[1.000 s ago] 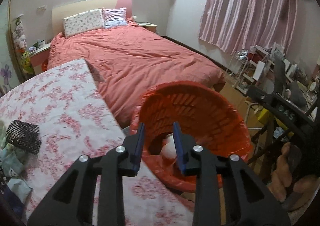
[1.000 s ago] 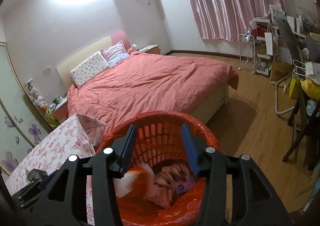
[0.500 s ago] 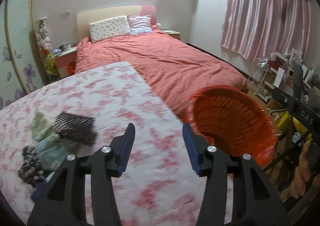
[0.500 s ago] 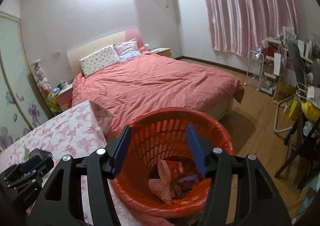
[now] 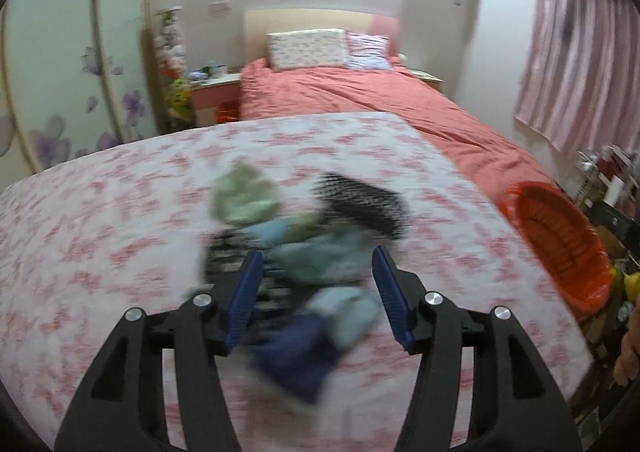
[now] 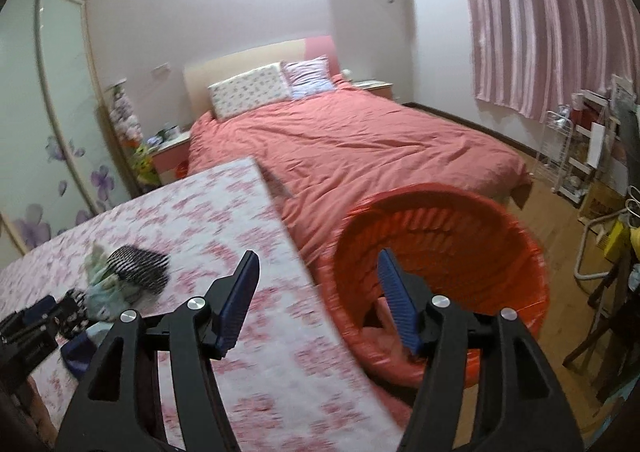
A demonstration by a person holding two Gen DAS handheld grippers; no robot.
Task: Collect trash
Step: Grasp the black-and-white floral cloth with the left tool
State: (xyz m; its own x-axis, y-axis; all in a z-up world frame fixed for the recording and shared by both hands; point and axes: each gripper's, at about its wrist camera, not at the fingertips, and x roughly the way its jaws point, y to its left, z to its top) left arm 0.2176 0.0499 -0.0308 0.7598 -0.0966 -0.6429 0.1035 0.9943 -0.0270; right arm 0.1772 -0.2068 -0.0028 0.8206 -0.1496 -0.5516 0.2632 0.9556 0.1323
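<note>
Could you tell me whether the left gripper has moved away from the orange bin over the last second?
Yes. The left gripper, jaws opening and empty, has swung from the orange bin leftward over the flowered table to the trash pile.

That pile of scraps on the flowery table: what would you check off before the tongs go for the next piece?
1. Left tongs empty, jaws opening: ok.
2. Right tongs empty, jaws opening: ok.
3. Pile of scraps lies ahead of the left tongs: ok.
4. Which single piece to take: cannot tell, picture blurred.
5. Orange bin beside the table, mouth unblocked: ok.
6. Room left in the bin: cannot tell.
</note>
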